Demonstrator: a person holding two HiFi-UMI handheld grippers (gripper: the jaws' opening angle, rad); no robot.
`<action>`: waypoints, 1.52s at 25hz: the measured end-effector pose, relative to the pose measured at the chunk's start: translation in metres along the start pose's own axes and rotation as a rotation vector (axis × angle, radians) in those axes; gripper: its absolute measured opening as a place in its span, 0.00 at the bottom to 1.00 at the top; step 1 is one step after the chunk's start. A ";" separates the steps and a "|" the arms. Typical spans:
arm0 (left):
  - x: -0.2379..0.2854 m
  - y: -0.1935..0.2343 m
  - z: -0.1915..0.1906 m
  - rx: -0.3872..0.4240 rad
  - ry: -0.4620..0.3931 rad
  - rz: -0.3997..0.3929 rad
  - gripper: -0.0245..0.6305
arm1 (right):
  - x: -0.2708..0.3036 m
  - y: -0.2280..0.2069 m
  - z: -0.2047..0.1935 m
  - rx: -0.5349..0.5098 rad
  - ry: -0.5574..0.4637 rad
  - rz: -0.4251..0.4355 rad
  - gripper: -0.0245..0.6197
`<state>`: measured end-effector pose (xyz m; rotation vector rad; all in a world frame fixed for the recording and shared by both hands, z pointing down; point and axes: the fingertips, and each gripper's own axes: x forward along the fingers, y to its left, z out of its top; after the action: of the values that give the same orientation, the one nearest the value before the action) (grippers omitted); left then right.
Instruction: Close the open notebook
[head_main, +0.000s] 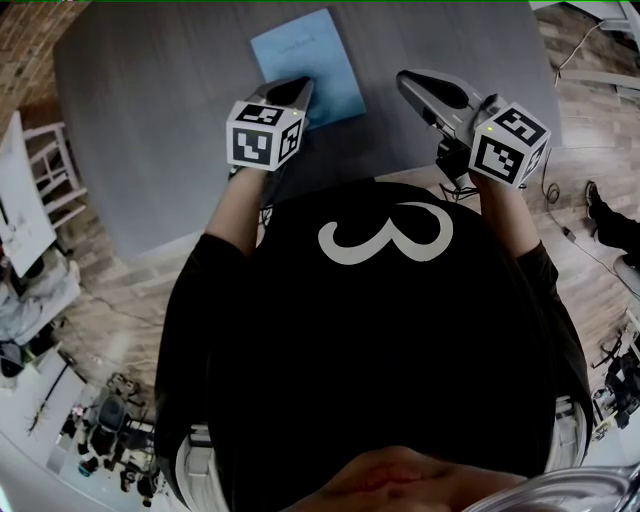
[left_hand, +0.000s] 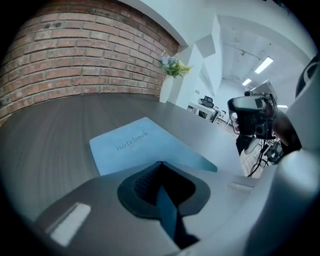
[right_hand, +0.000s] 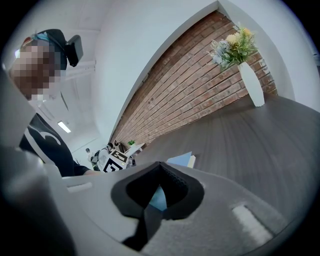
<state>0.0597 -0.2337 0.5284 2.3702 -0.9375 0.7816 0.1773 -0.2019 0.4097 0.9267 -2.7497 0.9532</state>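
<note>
A light blue notebook (head_main: 305, 62) lies closed and flat on the grey table (head_main: 150, 120), far middle, its cover word facing up (left_hand: 135, 142). My left gripper (head_main: 297, 92) hovers over the notebook's near edge with its jaws shut and nothing between them (left_hand: 159, 164). Off to the right of the notebook, my right gripper (head_main: 415, 80) is also shut and empty (right_hand: 160, 164). In the right gripper view the notebook (right_hand: 181, 160) shows just past the jaw tips, with its page edges visible.
A white vase of flowers (left_hand: 166, 85) stands at the table's far end by the brick wall (right_hand: 200, 90). A white chair (head_main: 50, 170) sits left of the table. Cables (head_main: 560, 200) lie on the wooden floor at right.
</note>
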 end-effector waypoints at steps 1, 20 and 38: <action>0.001 0.001 0.000 0.003 0.011 0.011 0.06 | 0.000 0.000 0.001 0.000 0.001 0.002 0.04; 0.009 0.001 -0.004 0.046 0.161 0.099 0.06 | -0.008 -0.011 -0.007 0.035 0.000 -0.014 0.04; -0.074 -0.030 0.030 -0.040 -0.127 -0.014 0.06 | -0.012 0.064 -0.007 -0.030 -0.097 -0.002 0.04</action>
<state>0.0466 -0.1985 0.4518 2.4119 -0.9764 0.6077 0.1499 -0.1517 0.3784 0.9968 -2.8339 0.8864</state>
